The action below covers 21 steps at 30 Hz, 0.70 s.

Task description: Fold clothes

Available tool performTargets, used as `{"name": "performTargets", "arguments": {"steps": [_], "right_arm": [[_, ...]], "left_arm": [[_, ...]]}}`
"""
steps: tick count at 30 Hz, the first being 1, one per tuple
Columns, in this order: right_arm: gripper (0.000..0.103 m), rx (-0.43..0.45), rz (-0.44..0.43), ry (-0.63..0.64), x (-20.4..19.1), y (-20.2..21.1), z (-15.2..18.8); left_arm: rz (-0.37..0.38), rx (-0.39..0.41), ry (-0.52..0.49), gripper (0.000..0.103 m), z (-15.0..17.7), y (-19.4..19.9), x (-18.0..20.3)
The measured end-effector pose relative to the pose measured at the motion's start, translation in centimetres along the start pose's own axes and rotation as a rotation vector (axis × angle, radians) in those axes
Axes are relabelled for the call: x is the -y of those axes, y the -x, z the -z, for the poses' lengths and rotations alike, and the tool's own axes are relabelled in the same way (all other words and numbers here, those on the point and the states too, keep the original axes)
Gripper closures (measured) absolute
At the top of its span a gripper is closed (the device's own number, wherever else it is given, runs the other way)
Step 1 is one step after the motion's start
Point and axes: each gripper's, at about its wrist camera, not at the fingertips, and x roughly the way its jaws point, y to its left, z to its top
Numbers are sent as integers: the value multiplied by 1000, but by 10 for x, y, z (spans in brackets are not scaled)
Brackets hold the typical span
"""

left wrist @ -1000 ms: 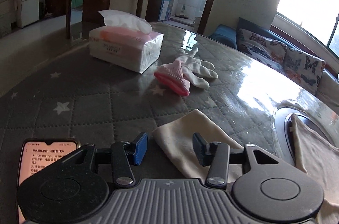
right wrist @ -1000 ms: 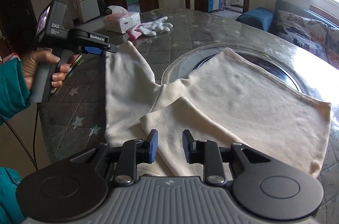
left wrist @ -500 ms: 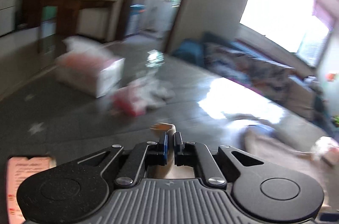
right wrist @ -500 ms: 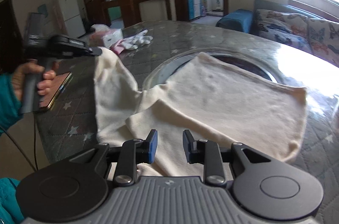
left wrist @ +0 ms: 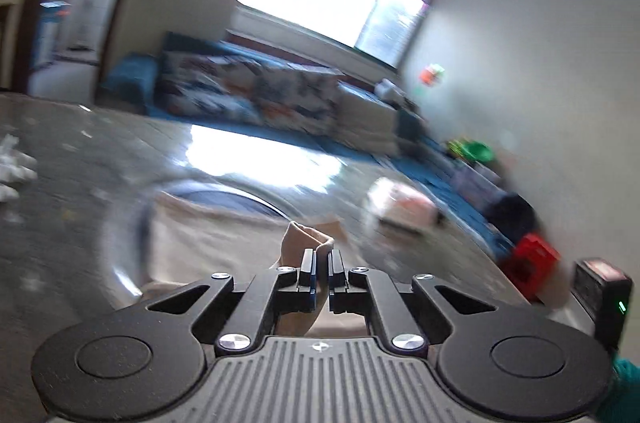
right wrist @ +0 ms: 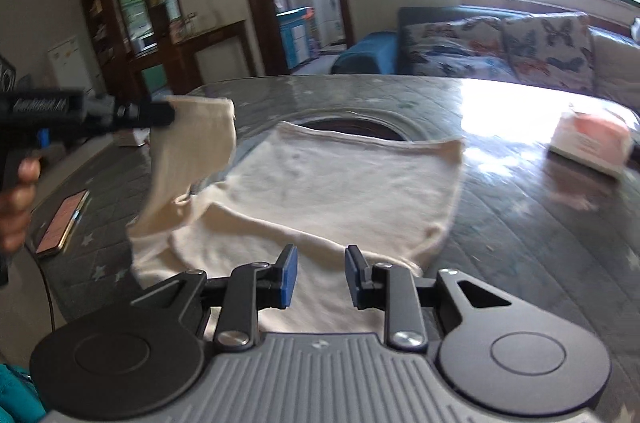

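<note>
The round bench, covered in grey star-print quilting, carried a cream garment spread flat over its centre, with a tissue pack near the far right edge and a phone at the left edge. The left gripper had its fingers clamped on one sleeve end of the garment, held clear above the bench. The right gripper hovered over the garment's near edge, fingers partly apart, gripping nothing.

The left gripper is pinching a cream garment between its fingers. The rest is lying on the tabletop.
</note>
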Motion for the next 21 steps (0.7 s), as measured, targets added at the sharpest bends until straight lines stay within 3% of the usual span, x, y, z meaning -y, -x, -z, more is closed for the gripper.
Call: {"name": "performTargets", "arguments": {"steps": [10, 14, 18, 19, 21], "right_arm": [[77, -14, 60, -84, 23, 4, 17], [77, -14, 46, -99, 21, 2, 15], [77, -30, 2, -101, 15, -9, 11], [77, -36, -9, -97, 12, -13, 10], [77, -53, -19, -88, 7, -23, 10]], "left_arm": [[114, -226, -81, 92, 46, -55, 26], [133, -239, -117, 88, 47, -44, 24], [73, -197, -149, 80, 43, -19, 7], [40, -190, -149, 72, 43, -11, -2], [-28, -174, -153, 64, 43, 4, -19]]}}
